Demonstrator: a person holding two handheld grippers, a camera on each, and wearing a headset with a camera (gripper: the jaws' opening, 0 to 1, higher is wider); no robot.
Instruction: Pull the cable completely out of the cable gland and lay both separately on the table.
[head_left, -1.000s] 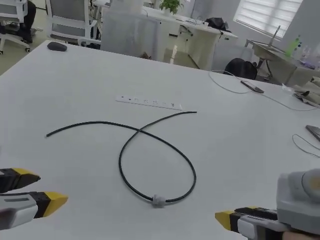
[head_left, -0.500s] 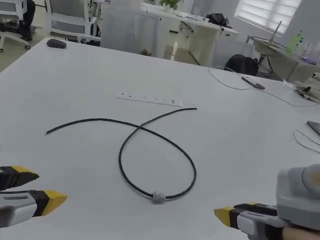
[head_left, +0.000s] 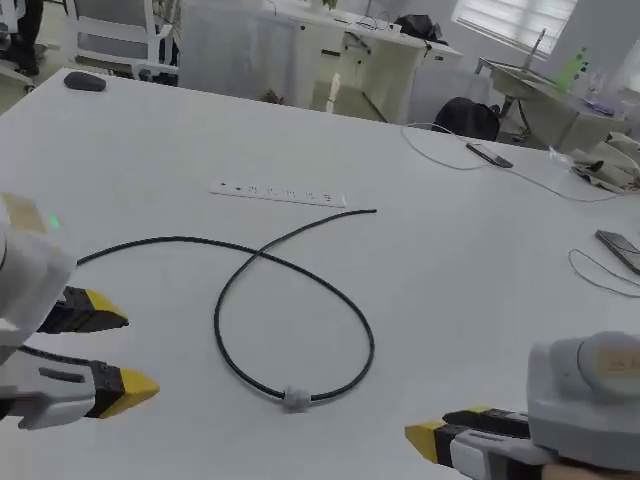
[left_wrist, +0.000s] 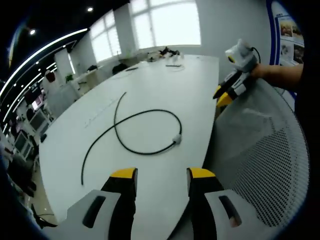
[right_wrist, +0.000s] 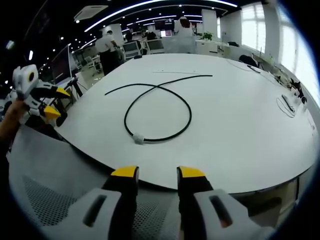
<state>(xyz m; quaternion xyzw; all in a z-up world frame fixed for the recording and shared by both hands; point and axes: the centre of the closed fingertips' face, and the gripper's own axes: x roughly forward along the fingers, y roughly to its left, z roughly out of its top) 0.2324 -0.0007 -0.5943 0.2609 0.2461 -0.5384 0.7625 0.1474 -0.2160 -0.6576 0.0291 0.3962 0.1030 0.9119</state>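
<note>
Now L tongs (head_left: 140, 350) higher vs before, released; R tongs (right_wrist: 156, 172) released; cable (head_left: 180, 239) untouched.

Open-plan office: big white meeting table (head_left: 470, 270), white desks (head_left: 340, 50), grey swivel chair (head_left: 115, 30), black mouse (head_left: 84, 81), slatted window blinds (head_left: 500, 18).

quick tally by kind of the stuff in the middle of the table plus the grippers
black cable: 1
cable gland: 1
power strip: 1
left hand-held gripper and right hand-held gripper: 2
total: 5
</note>
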